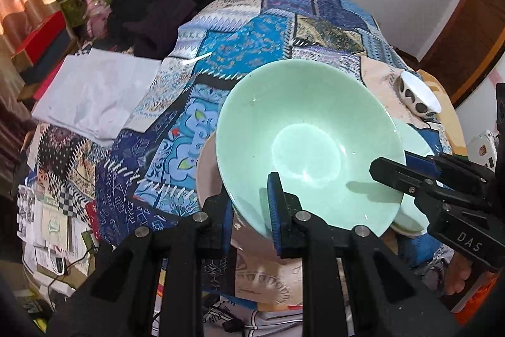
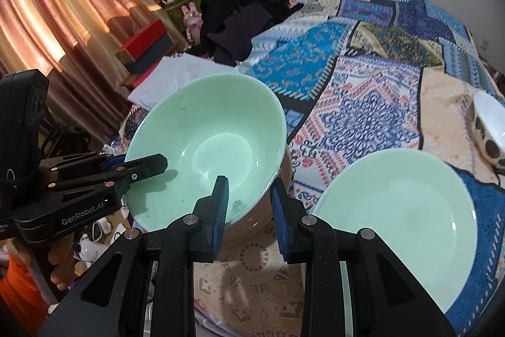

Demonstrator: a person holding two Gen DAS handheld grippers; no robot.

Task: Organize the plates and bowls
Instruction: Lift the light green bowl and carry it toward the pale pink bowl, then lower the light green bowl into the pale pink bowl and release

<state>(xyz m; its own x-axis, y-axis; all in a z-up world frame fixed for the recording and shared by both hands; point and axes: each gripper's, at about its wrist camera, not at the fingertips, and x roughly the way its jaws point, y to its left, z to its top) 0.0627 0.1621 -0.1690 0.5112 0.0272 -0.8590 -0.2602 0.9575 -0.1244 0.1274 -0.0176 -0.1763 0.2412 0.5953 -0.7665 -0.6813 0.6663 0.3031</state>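
A mint green bowl (image 1: 303, 144) (image 2: 205, 144) is tilted over a brown bowl (image 1: 211, 179) (image 2: 262, 210) on the patterned bedspread. My left gripper (image 1: 252, 210) is shut on the green bowl's near rim, one finger inside and one outside; it also shows in the right wrist view (image 2: 139, 166). My right gripper (image 2: 249, 204) straddles the bowl's other rim, one finger inside and one outside, with a gap at the pads; it also shows in the left wrist view (image 1: 391, 166). A mint green plate (image 2: 397, 223) (image 1: 413, 179) lies to the right. A white bowl with dark spots (image 1: 416, 97) (image 2: 489, 128) sits farther right.
A white cloth (image 1: 94, 93) and a pile of dark clothes (image 1: 154, 11) lie at the far left of the bed. Boxes and clutter (image 1: 47, 37) stand beyond, by the curtain (image 2: 63, 21). Papers and cables (image 1: 50, 229) lie at the near left edge.
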